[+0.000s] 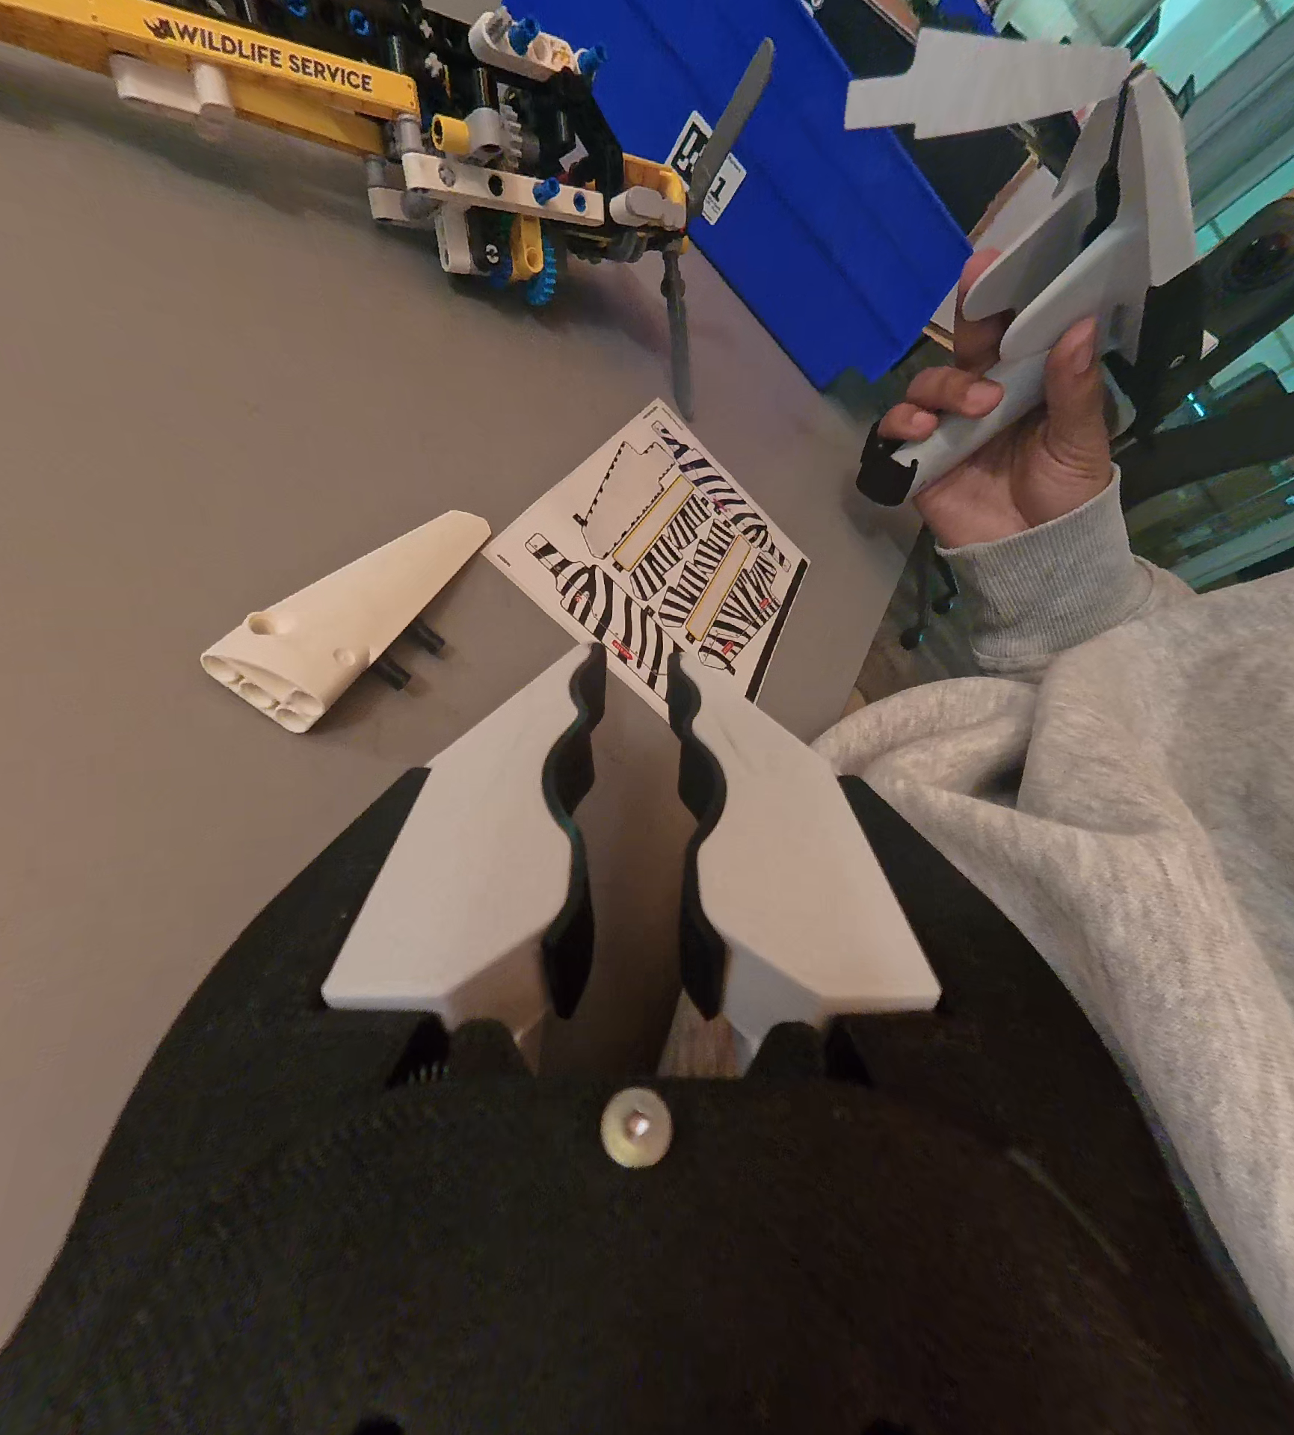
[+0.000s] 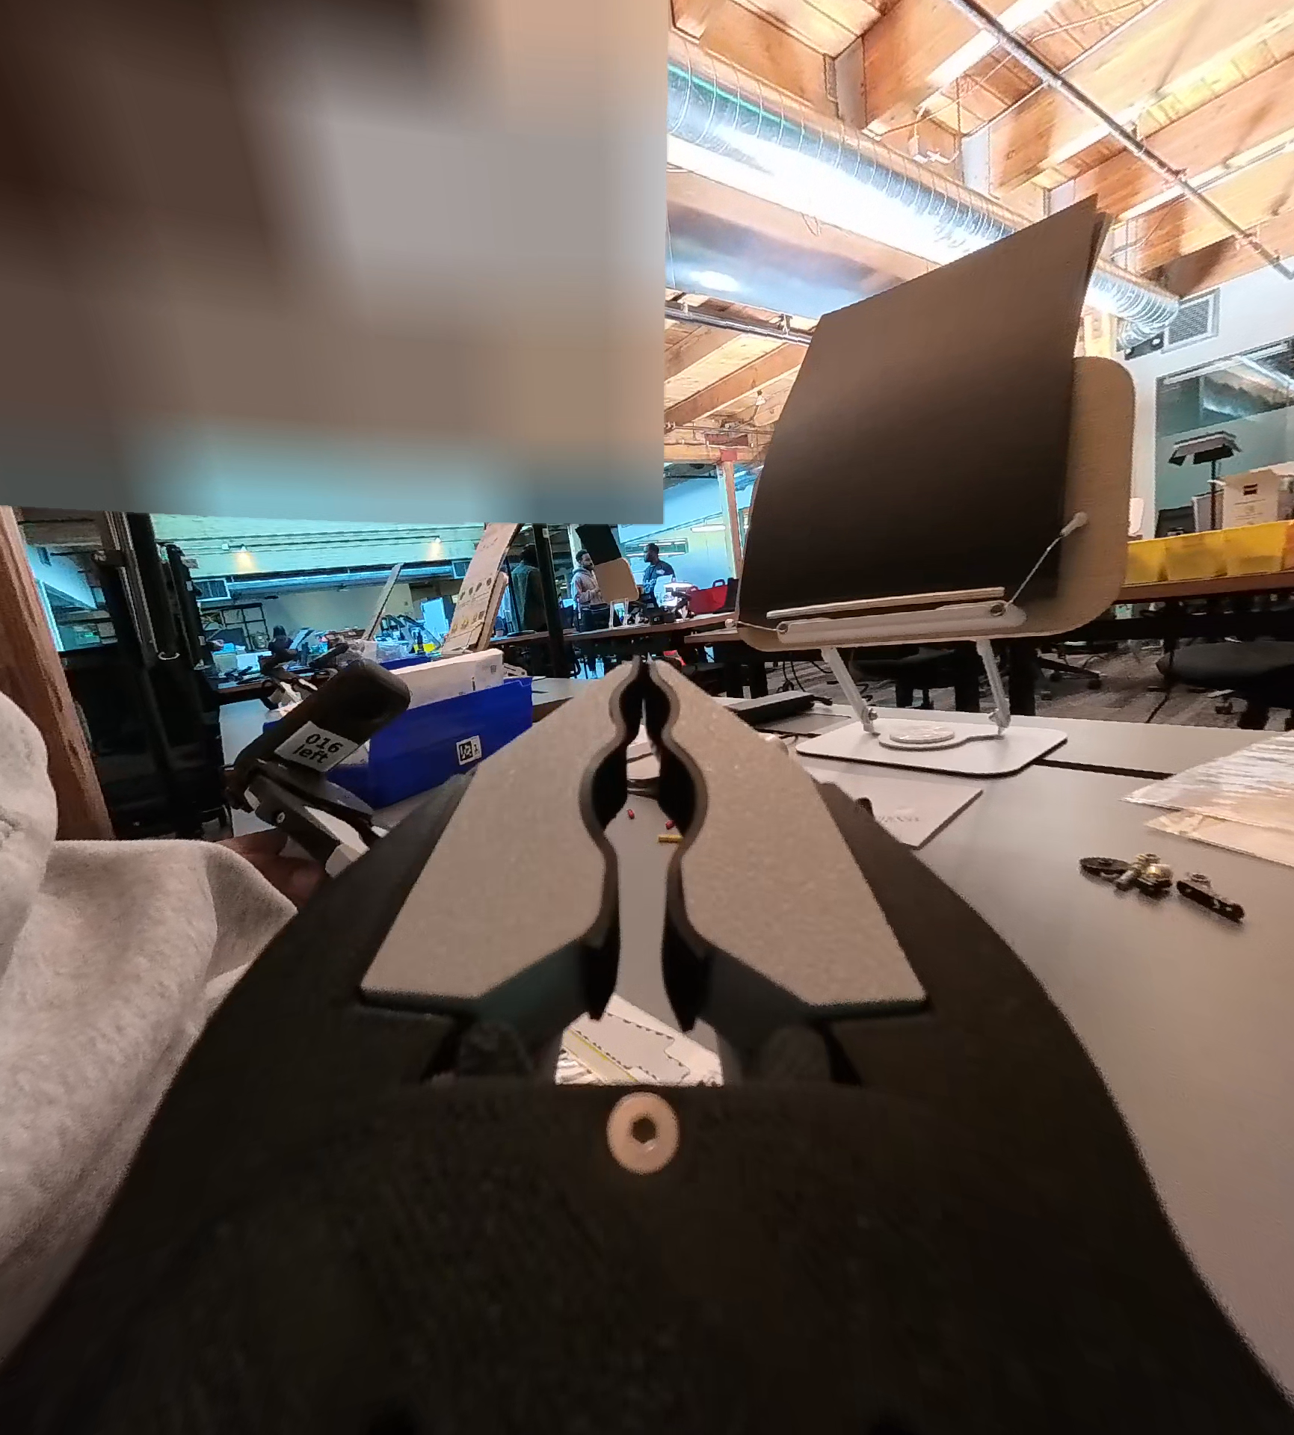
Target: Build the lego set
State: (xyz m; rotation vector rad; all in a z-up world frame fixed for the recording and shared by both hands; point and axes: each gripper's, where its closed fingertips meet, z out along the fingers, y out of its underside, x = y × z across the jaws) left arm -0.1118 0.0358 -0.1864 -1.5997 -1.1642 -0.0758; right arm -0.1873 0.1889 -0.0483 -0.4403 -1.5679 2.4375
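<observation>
Grey worktop [image 1: 123, 404] carries everything, so largest first. The half-built lego model [image 1: 410, 132], yellow beam with black, white and blue technic parts and a grey propeller [image 1: 713, 155], sits at the far edge, parked out of my working zone against the blue bin [image 1: 799, 194]. Judging by that, it waits for its next panel.

My left hand-held gripper [image 1: 632, 683] is low over the near edge, angled down, jaws narrowly parted and empty, tips right above the corner of the sticker sheet [image 1: 674, 559]. Looks like I hold it there to line up on the sheet or the panel.

My right hand-held gripper [image 2: 643, 675] is lifted off the worktop and pointed out across the room, jaws nearly touching at the tips, nothing between them. In the left wrist view it shows up high at right [image 1: 1094, 233], gripped in my right hand [image 1: 1016, 435], probably held clear so the left has room.

The sticker sheet with zebra stripes lies flat between me and the model, several decals apparently already peeled off. Just beside it on the left is the white wing panel [image 1: 341, 621], flat on its side with two black pins [image 1: 414, 656] poking out toward the sheet. Likely placed there for a sticker.

Small loose black parts [image 2: 1164, 885] sit far to my right, apart from all that.
</observation>
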